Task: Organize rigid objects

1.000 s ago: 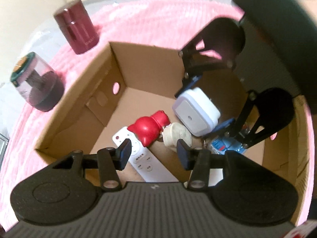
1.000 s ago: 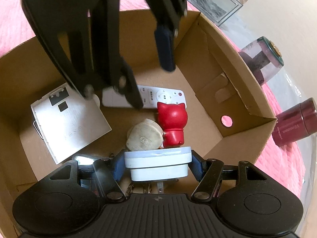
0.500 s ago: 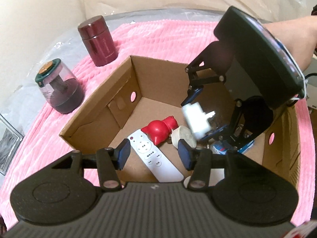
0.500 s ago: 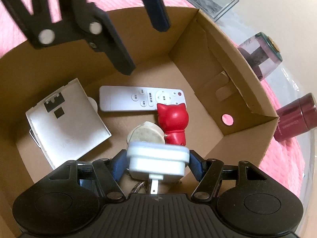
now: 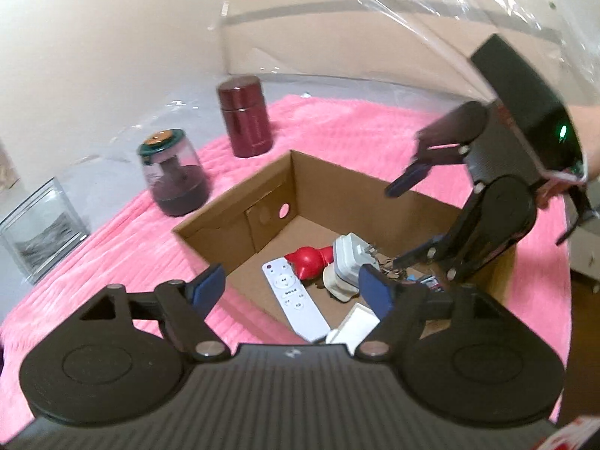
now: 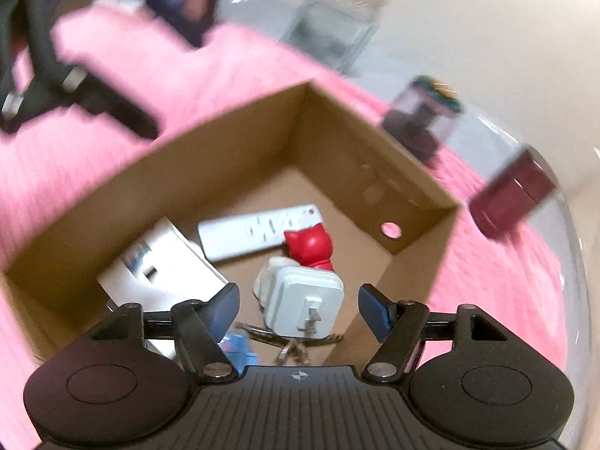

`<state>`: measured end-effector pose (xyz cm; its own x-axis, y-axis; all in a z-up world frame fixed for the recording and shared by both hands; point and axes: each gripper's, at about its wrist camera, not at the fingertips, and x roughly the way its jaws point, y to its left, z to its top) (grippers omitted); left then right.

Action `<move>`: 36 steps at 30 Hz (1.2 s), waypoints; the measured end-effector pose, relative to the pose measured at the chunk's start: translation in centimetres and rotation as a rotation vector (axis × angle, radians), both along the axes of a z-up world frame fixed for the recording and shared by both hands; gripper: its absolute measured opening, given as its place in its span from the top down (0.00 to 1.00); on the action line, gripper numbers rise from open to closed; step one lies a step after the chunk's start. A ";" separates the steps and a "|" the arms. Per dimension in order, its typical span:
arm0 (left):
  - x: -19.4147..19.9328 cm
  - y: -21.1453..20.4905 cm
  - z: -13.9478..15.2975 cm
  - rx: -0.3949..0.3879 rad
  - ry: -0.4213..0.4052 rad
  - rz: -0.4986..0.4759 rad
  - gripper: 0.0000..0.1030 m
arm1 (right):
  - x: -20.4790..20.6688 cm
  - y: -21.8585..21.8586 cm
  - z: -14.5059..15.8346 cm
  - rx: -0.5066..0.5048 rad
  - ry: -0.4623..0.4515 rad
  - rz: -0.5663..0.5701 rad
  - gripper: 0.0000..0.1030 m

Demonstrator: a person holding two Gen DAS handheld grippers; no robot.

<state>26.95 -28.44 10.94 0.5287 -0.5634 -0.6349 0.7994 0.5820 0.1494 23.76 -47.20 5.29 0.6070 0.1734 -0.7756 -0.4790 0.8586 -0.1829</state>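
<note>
An open cardboard box (image 5: 232, 202) sits on a pink blanket. In it lie a white remote (image 5: 296, 303), a red figurine (image 5: 307, 260) and a white plug adapter (image 6: 303, 303) resting on a beige round item, prongs up. My right gripper (image 6: 300, 309) hovers above the adapter with its jaws opening; the pads (image 6: 375, 311) stand clear of it. The left gripper (image 5: 292, 288) hangs over the box's near edge, jaws opening, with nothing between them. The right gripper (image 5: 408, 221) also shows over the box's far side.
Beyond the box's left side stand a maroon canister (image 5: 245, 125), a glass jar with a green lid (image 5: 172, 172) and a clear plastic case (image 5: 37, 225). A flat white box (image 6: 161, 266), a blue item (image 6: 236, 348) and keys (image 6: 292, 348) also lie in the box.
The right gripper let go of the white adapter, which now lies in the box. Both grippers rose and drew back from the box, and both sets of jaws stand wider.
</note>
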 end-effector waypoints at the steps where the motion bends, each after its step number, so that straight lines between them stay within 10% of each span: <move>1: -0.8 0.4 0.4 -0.012 -0.003 0.022 0.24 | -1.0 -0.2 0.8 0.043 -0.012 -0.041 0.29; 11: -10.2 3.6 2.6 -0.138 -0.026 0.175 0.01 | -10.4 0.1 6.4 0.280 -0.070 -0.282 0.15; 36: -27.4 10.0 0.4 -0.315 0.042 0.494 0.01 | -29.3 1.8 7.5 0.460 -0.179 -0.637 0.14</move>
